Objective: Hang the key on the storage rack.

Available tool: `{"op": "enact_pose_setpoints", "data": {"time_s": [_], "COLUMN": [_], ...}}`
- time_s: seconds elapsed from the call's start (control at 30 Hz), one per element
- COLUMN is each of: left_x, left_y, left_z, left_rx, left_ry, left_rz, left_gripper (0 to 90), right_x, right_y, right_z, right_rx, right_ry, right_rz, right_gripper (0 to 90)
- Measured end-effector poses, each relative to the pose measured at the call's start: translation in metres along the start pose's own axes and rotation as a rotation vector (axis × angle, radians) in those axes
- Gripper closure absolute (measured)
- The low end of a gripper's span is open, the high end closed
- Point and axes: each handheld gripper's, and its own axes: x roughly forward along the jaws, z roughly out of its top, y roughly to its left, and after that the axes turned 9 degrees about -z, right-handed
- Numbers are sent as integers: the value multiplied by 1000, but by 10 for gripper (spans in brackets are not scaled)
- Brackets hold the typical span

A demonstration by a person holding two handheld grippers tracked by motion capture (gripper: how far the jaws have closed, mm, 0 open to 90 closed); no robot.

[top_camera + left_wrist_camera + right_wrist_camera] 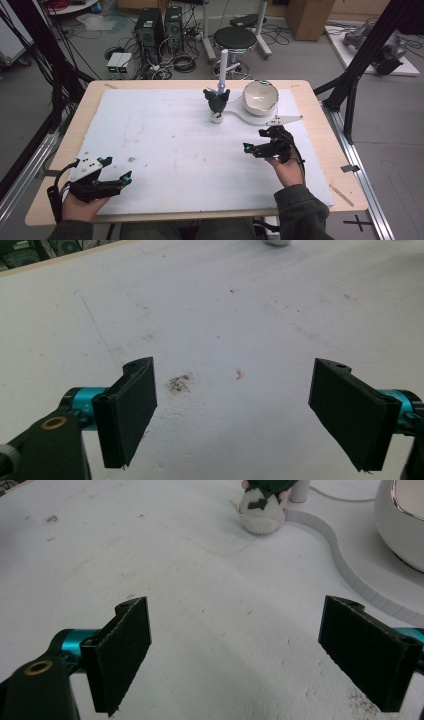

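From the high view, a white sheet (165, 135) covers most of a wooden table (320, 135). The left gripper (117, 172) sits low at the near left corner, held in the person's left hand (82, 205), its jaws spread wide over bare sheet. The right gripper (255, 142) is at the near right, held in the right hand (287, 170), jaws also spread wide and holding nothing. Toward the far edge stands a small soft toy (217, 104), dark green on top and whitish below, just beside a white post (223, 65) that rises from a flat white base (250, 116). A white bowl (260, 96) rests on that base, to the right of the toy. The toy is well apart from both grippers, nearer to the right one.

In the left gripper view, the left gripper (232, 410) shows both black jaws wide apart with only stained white sheet (210, 320) between them. A small brownish smudge (179, 383) lies on the sheet just ahead of the left-hand jaw.

In the right gripper view, the right gripper (235, 652) has its jaws wide apart, with bare sheet (150, 545) between them. The toy (261, 511) stands far ahead at the top of this view, roughly in line with the gap and well clear of both jaws. The bowl (400, 525) is at the upper right, on the base (350, 540) with its curved edge.
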Motion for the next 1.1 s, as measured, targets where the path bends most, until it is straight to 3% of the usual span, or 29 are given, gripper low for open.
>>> {"op": "enact_pose_setpoints", "data": {"time_s": [0.43,1.1], "left_x": [0,0], "left_y": [0,1], "left_z": [-1,-4], "left_rx": [-4,-10], "left_ry": [3,12], "left_rz": [0,-7], "left_gripper": [195,195], "right_x": [-9,-15], "right_y": [-3,4], "right_z": [-17,-32], "right_rx": [6,-15], "right_ry": [-6,-10], "right_rz": [-7,-1], "right_gripper": [122,120]}}
